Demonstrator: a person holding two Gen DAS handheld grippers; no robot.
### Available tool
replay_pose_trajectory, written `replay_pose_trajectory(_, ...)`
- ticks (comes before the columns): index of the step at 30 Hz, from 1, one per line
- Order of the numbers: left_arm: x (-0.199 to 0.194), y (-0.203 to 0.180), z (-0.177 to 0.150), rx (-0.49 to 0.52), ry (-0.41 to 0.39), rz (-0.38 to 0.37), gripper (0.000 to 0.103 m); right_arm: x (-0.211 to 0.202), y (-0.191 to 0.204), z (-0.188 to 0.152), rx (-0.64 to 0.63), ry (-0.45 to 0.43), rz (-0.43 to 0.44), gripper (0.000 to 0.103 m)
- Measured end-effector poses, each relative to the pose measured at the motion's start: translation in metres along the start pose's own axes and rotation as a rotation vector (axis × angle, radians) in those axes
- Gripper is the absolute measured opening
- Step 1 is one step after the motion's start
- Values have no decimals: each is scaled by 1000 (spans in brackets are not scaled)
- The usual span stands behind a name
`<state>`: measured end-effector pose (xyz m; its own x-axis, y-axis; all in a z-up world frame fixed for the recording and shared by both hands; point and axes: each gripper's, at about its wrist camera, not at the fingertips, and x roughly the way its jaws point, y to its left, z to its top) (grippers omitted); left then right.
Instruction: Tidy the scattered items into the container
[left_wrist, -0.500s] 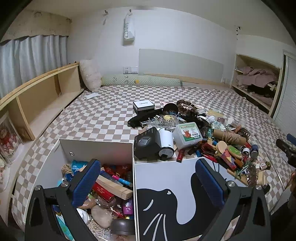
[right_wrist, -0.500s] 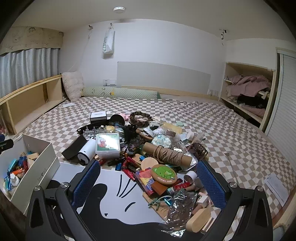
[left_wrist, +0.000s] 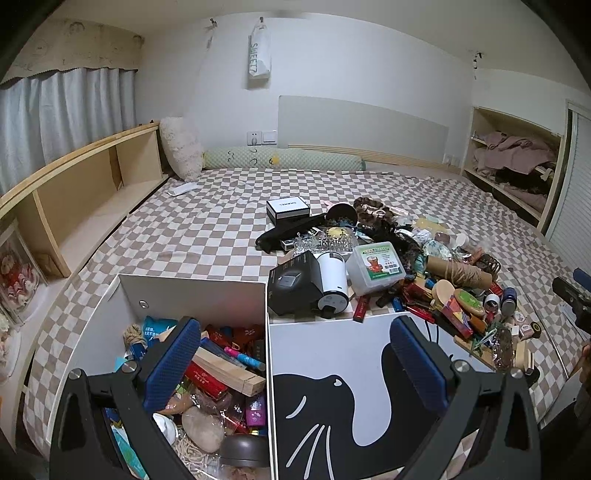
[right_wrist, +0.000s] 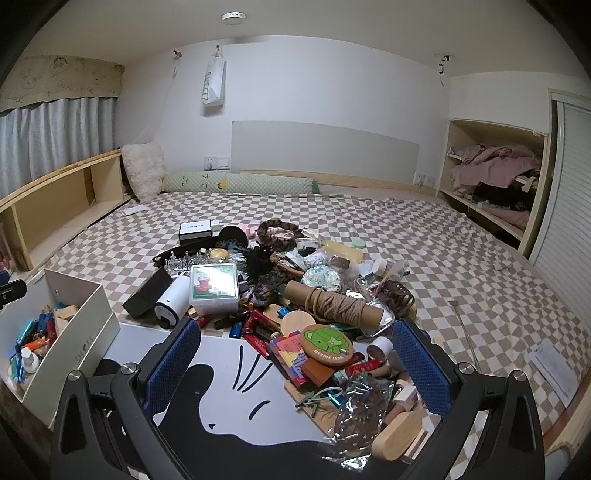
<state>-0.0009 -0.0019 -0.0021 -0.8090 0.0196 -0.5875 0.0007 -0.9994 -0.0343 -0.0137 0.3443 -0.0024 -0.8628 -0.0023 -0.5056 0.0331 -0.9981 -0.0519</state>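
A white storage box (left_wrist: 192, 295) stands on the checkered bed, full of small packets, pens and wooden blocks; it also shows at the left in the right wrist view as the box (right_wrist: 70, 339). My left gripper (left_wrist: 295, 358) hangs open over its right wall and the white lid with a black seal drawing (left_wrist: 332, 369). A heap of scattered items (right_wrist: 295, 295) lies beyond: a twine roll (right_wrist: 332, 304), a green round coaster (right_wrist: 327, 341), a clear tub (right_wrist: 214, 282), a white cylinder (right_wrist: 171, 299). My right gripper (right_wrist: 295, 362) is open just above the heap's near edge, empty.
A black-and-white gift box (left_wrist: 288, 208) sits farther back on the bed. A wooden shelf (left_wrist: 74, 192) runs along the left, a cupboard with clothes (right_wrist: 495, 177) on the right. A bolster (right_wrist: 236, 184) and pillow (right_wrist: 144, 173) lie at the headboard.
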Motion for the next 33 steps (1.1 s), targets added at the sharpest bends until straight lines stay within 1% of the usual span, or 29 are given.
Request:
replay_pose_trajectory(12,1,0,-1,1,4,3,103,-1,0,-2,1,2,-3,103)
replay_pose_trajectory(20,1,8,-1,3,7,-3,103,1,-1,-3,2,9,-5,103)
replay_pose_trajectory(24,1,0,0,4,8,7,103,2,-1,-3,-1,13,-4,103)
replay_pose_trajectory(33,3,1,-1,6,16,17,103,3,0,-4,-5,20,-5,103)
